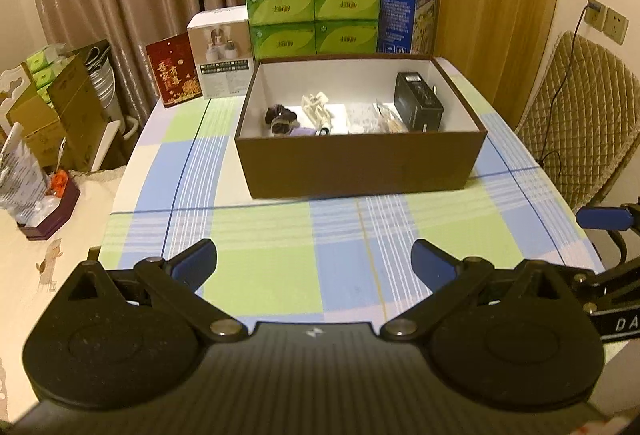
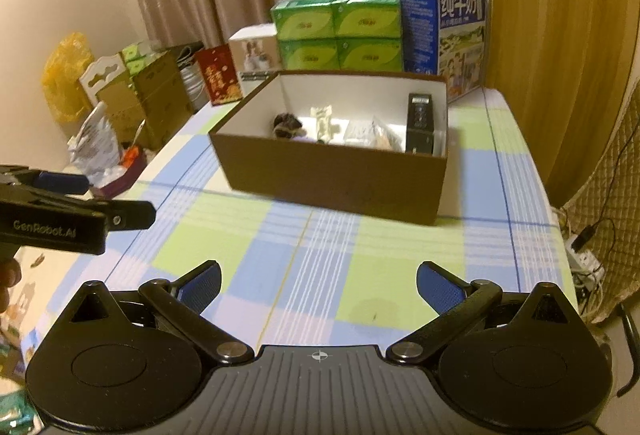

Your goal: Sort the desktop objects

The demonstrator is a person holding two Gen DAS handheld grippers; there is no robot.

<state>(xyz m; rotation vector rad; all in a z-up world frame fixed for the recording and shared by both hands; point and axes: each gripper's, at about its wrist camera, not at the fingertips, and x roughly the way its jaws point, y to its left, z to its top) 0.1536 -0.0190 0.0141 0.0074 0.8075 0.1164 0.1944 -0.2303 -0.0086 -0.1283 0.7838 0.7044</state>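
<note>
A checked tablecloth (image 1: 280, 275) covers the table before drawn curtains. The left gripper (image 1: 314, 263) hovers with its jaws wide apart, holding nothing; the right gripper (image 2: 318, 285) is likewise spread and empty. From each, the brown box (image 1: 360, 163) lies at twelve o'clock, its long axis crosswise, about equally near both. It holds the black case (image 1: 418, 101) at its right end and small items. The left view shows the box square-on; the right view shows its corner and the left gripper's side at nine o'clock.

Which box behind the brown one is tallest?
The blue milk carton at the right end; it tops the stacked green boxes, white box and red box.
</note>
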